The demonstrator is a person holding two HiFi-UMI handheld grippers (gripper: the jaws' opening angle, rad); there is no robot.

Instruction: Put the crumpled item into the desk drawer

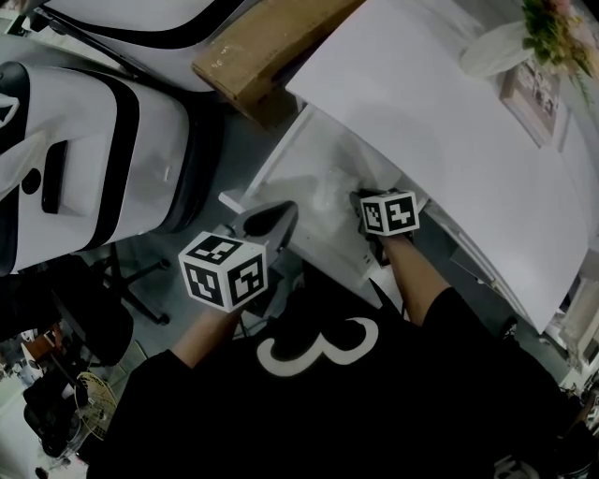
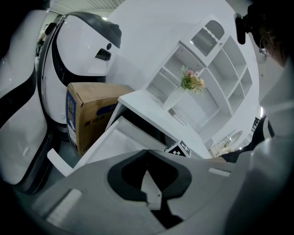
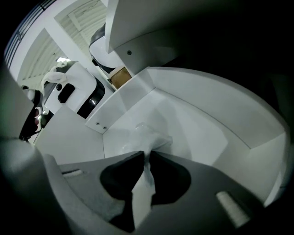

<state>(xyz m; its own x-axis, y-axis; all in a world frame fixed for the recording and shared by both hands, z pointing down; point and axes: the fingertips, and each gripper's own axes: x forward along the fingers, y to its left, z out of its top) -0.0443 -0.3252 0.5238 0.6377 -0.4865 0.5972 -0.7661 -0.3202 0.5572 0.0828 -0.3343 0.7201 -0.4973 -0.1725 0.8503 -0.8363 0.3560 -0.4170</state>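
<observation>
Under the white desk top (image 1: 449,122) the drawer (image 1: 271,164) stands pulled out. My right gripper (image 1: 367,204) reaches into it. In the right gripper view the right gripper (image 3: 147,153) is shut on a thin strip of the crumpled, translucent white item (image 3: 144,135), whose bulk lies on the drawer floor (image 3: 197,119) just past the fingertips. From above, the crumpled item (image 1: 328,190) shows as a pale wad in the drawer. My left gripper (image 1: 273,217) hovers at the drawer's near left corner. In its own view the left gripper (image 2: 147,151) is shut, tips touching, with nothing held.
A cardboard box (image 1: 267,47) sits beside the desk's far end, next to a large white and black machine (image 1: 84,159). A vase of flowers (image 1: 552,28) and a picture frame (image 1: 533,94) stand on the desk. A white shelf unit (image 2: 216,69) rises behind it.
</observation>
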